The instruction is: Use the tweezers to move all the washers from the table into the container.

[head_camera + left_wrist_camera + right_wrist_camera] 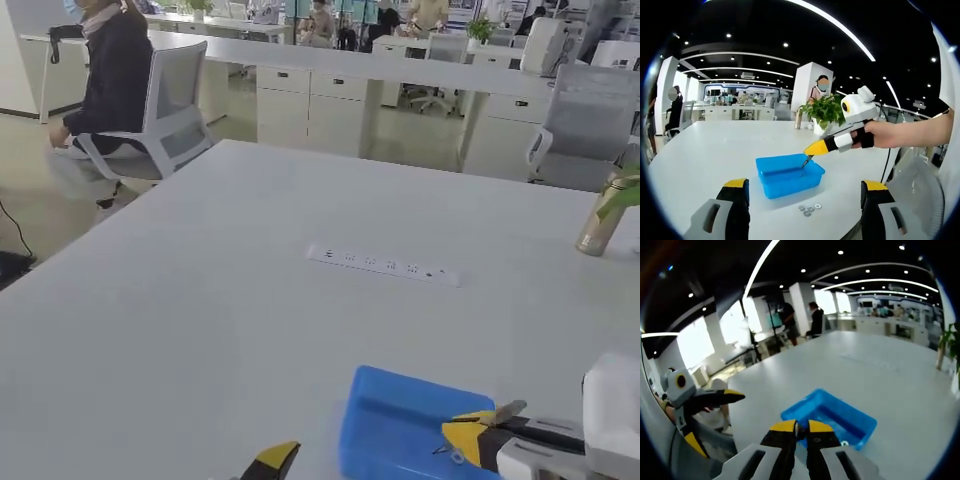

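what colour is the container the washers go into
Plain bright blue, with no pattern. The container shows best in the left gripper view.

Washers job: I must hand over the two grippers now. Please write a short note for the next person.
Left gripper: open, empty.
Right gripper: shut on thin metal tweezers, tips over the blue rectangular plastic container.
Small metal ring washers: a few lie on the white table beside the container, on the left gripper's side.
Done: unclear; a small speck in the container may be a washer.
To do: carry the table washers into the container.
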